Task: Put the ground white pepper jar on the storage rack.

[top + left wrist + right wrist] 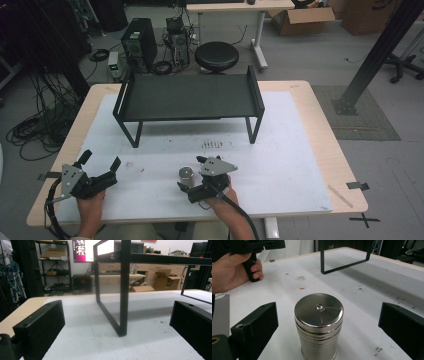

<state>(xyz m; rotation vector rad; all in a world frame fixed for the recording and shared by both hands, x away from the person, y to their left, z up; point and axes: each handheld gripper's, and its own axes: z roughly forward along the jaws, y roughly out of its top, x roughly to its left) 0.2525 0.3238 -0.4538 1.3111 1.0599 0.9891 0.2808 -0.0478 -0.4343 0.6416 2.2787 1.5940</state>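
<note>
A small steel canister [186, 174] with a flat lid stands upright on the white mat [280, 165], near the front edge. My right gripper [192, 173] is open, one jaw on each side of the canister and neither touching it. In the right gripper view the canister [319, 322] sits centred between the jaws of that gripper [328, 326], with clear gaps both sides. My left gripper [102, 159] is open at the front left, nothing between its jaws. In its own view the left gripper [116, 326] faces the near leg of the black rack [123, 302].
A low black metal rack [187, 97] stands across the back of the mat on thin frame legs. Small red and dark specks dot the mat. Behind the table are a round stool [216, 56], computer towers [139, 42], cables and cardboard boxes. A black post [372, 55] rises at right.
</note>
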